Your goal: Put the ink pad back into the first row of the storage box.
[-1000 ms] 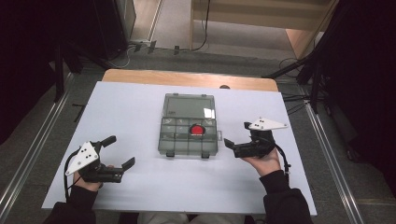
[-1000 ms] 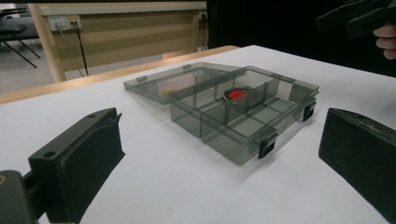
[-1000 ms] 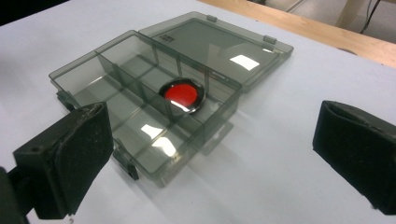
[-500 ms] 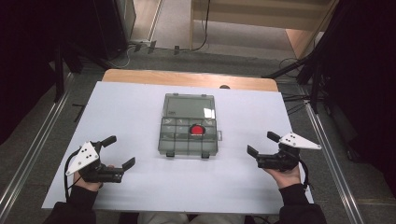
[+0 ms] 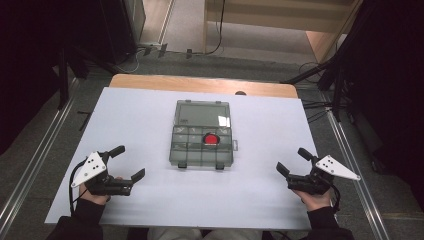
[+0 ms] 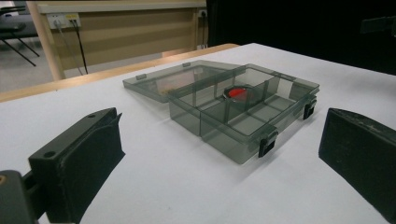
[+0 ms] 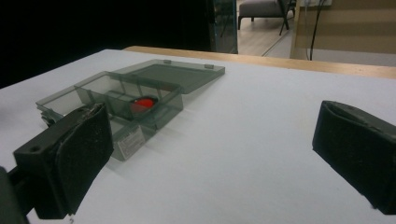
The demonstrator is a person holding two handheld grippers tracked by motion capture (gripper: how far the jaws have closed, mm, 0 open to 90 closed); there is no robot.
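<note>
High view first: the box (image 5: 202, 134) sits open in the middle of the white table (image 5: 150, 115), lid folded flat toward the far side, with a red piece (image 5: 212, 139) in one of the middle compartments. The left gripper (image 5: 131, 163) is near the front left corner of the table, jaws spread wide and holding nothing, with the box well off to its right and a bit farther back. The right gripper (image 5: 293, 162) is near the front right edge, jaws spread too and just as empty, with the box well apart on its left. A hand wraps each gripper from below. So the box is between the two, touched by neither.

Left gripper view: the two black jaws stand far apart at the bottom corners, and the box shows in the gap between them but farther off on the table, not touching either one. This angle shows the two black latches (image 6: 269, 142) on the near wall and the dividers inside, which are small from above.

Right gripper view: jaws wide apart again. The box lies off to the left, behind the left-hand jaw, which covers its near corner. A small white label (image 7: 130, 140) shows on the side wall here.
</note>
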